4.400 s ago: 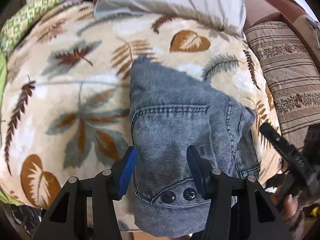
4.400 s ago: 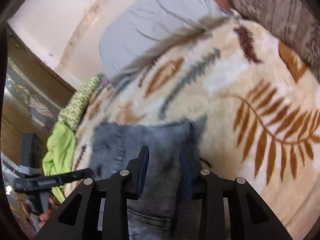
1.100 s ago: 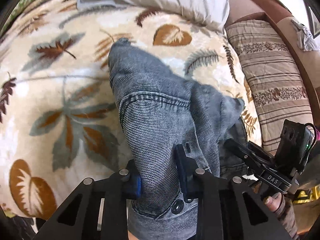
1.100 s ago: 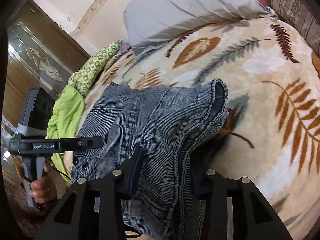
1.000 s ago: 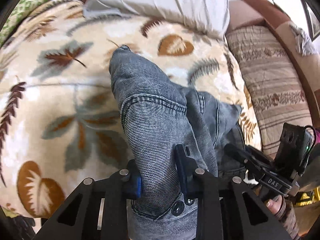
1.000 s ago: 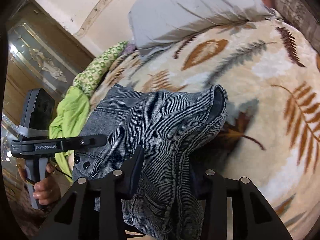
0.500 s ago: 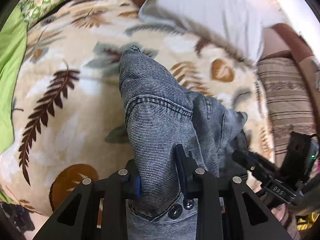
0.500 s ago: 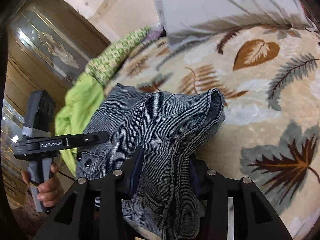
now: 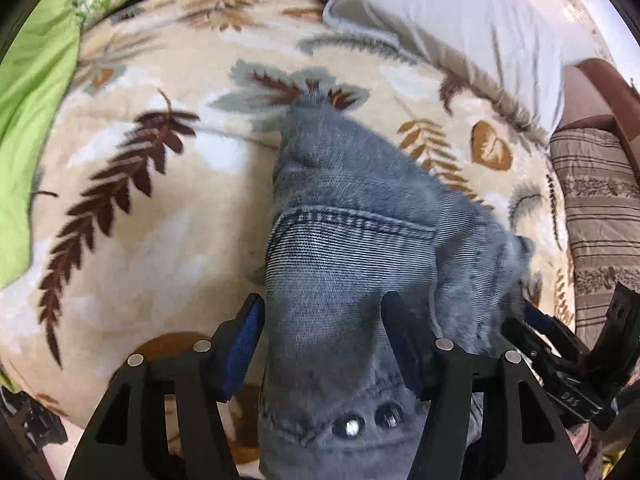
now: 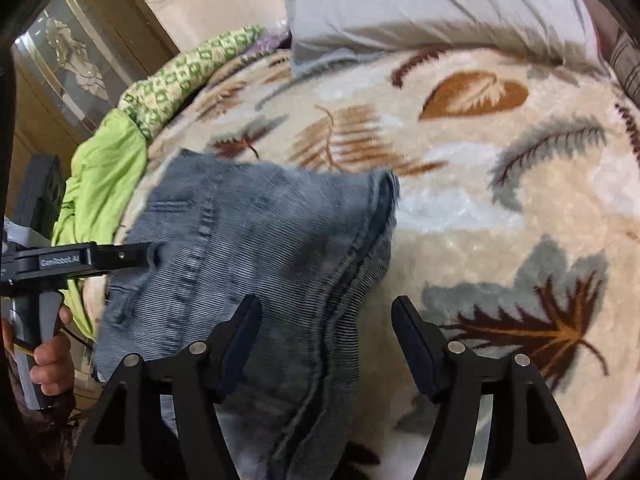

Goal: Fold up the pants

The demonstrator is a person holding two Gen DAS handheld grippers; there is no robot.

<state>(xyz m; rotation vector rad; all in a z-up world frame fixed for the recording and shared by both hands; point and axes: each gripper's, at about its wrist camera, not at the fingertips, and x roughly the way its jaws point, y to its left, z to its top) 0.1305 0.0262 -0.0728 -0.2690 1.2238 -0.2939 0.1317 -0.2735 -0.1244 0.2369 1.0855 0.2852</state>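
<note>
Bed (image 9: 168, 264), one pants (image 9: 352, 248), two tongs (image 9: 322, 316)

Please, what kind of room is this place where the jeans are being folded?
Most likely a bedroom. The jeans lie on a bed covered by a leaf-patterned blanket, with a grey pillow at its far end and a wooden cabinet with glass doors beside it.

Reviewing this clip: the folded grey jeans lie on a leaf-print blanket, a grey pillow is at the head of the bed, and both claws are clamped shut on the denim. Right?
Not quite. The jeans, blanket and pillow are as you say, but both claws have just been opening. The left claw in the left wrist view and the right claw in the right wrist view stand open, denim loose between their fingers.
</note>
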